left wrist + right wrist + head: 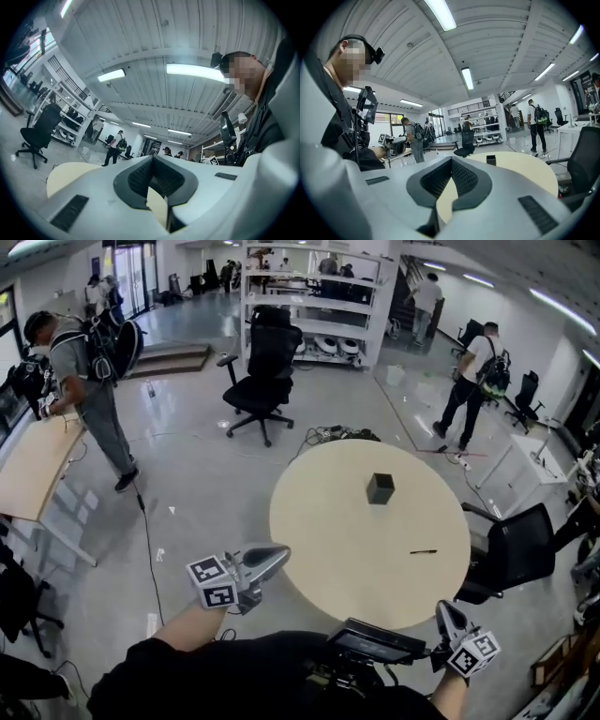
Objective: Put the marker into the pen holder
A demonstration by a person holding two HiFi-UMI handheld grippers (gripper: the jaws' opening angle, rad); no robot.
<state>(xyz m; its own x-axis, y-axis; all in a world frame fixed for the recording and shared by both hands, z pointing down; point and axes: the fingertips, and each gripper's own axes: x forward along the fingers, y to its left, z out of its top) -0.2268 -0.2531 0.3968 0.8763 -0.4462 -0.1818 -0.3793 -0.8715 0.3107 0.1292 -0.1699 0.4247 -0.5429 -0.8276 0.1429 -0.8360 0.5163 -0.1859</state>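
Marker (423, 551) lies flat on round table (328, 549), well apart from black pen holder (380, 488). Left gripper (279, 553) and right gripper (444, 608) — jaws closed, empty, short of the table. Risk: the thin marker rolls off under a skewed pinch — or knocks the holder over.

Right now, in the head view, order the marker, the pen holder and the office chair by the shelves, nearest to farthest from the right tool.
1. Marker, on the table's right side, just ahead of the right tool.
2. Pen holder, farther back, mid-table.
3. Office chair, on the floor beyond the table.
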